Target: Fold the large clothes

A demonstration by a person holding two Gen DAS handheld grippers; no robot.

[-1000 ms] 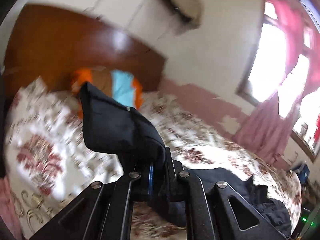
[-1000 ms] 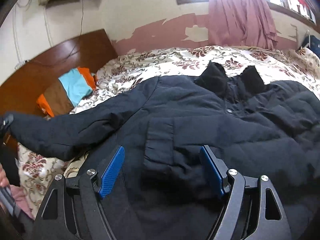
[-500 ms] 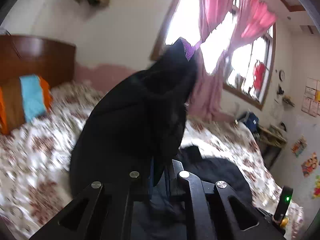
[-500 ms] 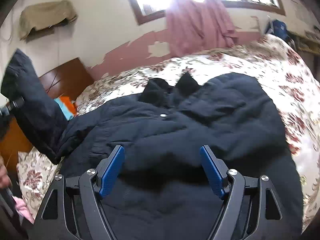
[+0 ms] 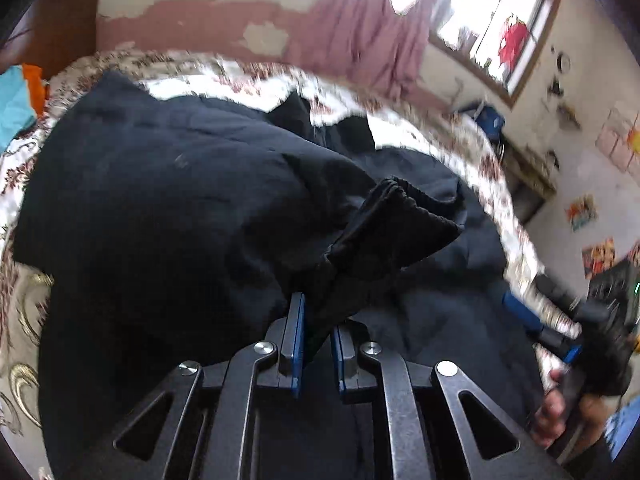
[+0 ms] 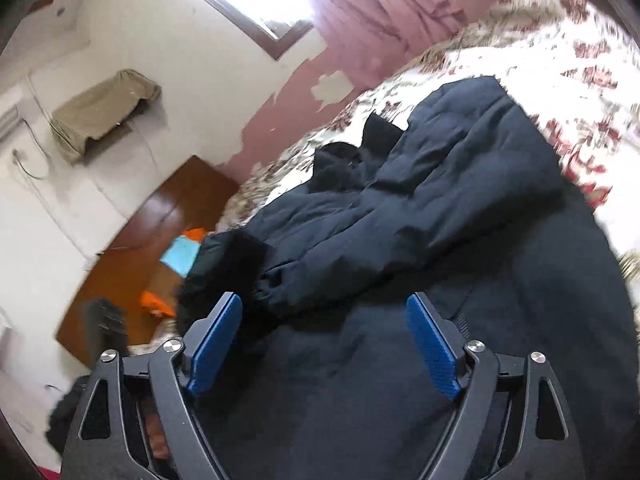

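Observation:
A large dark navy padded jacket (image 5: 160, 200) lies spread on the bed, collar toward the far wall. My left gripper (image 5: 318, 320) has the jacket's sleeve cuff (image 5: 400, 224) pinched between its blue pads, low over the jacket's body; its jaws are starting to open. In the right wrist view the jacket (image 6: 460, 220) fills the middle, one sleeve (image 6: 360, 248) folded across its chest. My right gripper (image 6: 324, 300) hovers over the jacket's lower part with its jaws opening wide and nothing pressed between them. It also shows as the right gripper (image 5: 546, 334), held by a hand (image 5: 556, 408).
The floral bedspread (image 6: 560, 60) surrounds the jacket. A brown wooden headboard (image 6: 160, 240) stands at the bed's head, with an orange and blue pillow (image 5: 16, 96) beside it. Pink curtains (image 5: 360, 32) hang at the window. A cloth-covered shelf (image 6: 104, 112) sits on the wall.
My left gripper brought the sleeve from out at the side, up high, then down across the jacket's body. My right gripper rolled, drifted over the jacket, and its jaws widened.

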